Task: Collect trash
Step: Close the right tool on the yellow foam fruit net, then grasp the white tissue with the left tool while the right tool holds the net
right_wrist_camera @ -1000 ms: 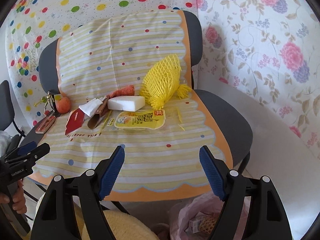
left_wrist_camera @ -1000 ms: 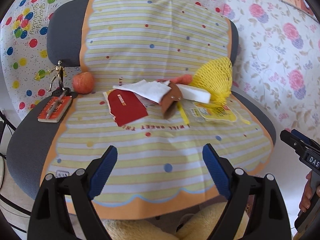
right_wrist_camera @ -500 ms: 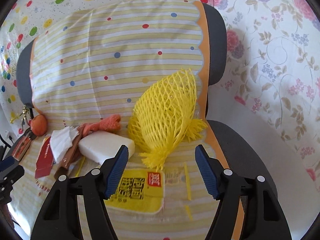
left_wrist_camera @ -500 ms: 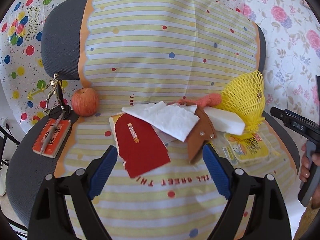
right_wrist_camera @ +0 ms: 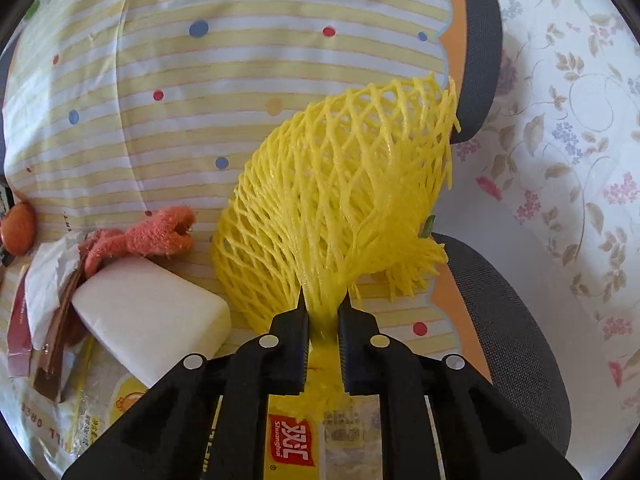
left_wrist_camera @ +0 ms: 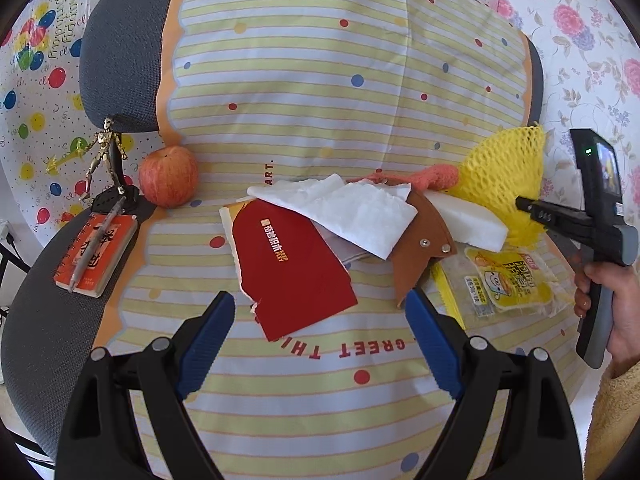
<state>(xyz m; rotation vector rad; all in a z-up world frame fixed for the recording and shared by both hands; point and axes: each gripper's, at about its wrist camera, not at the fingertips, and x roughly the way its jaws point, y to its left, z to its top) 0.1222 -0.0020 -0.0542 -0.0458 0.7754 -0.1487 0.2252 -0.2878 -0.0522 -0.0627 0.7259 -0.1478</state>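
Trash lies on a chair draped in a striped cloth (left_wrist_camera: 320,80): a torn red envelope (left_wrist_camera: 288,264), a white tissue (left_wrist_camera: 352,208), a brown leather scrap (left_wrist_camera: 420,248), a white foam block (right_wrist_camera: 148,316), a yellow food wrapper (left_wrist_camera: 504,284), an orange rag (right_wrist_camera: 148,236) and a yellow net (right_wrist_camera: 344,184). My right gripper (right_wrist_camera: 324,300) is closing its jaws, and its pads pinch the net's bunched end. My left gripper (left_wrist_camera: 318,304) stands open just in front of the red envelope, nothing between its fingers. From the left wrist view the right gripper (left_wrist_camera: 524,204) sits at the net (left_wrist_camera: 504,164).
At the seat's left edge stand an apple (left_wrist_camera: 168,176), a small gold figurine (left_wrist_camera: 106,152) and an orange notebook (left_wrist_camera: 96,256) with a pen on it. A hand (left_wrist_camera: 616,300) holds the right gripper. Patterned sheets hang behind the chair.
Both grippers have come closer to the seat. The right gripper's jaws, wide before, have closed on the yellow net's bunched end. The left gripper's jaws stay wide.
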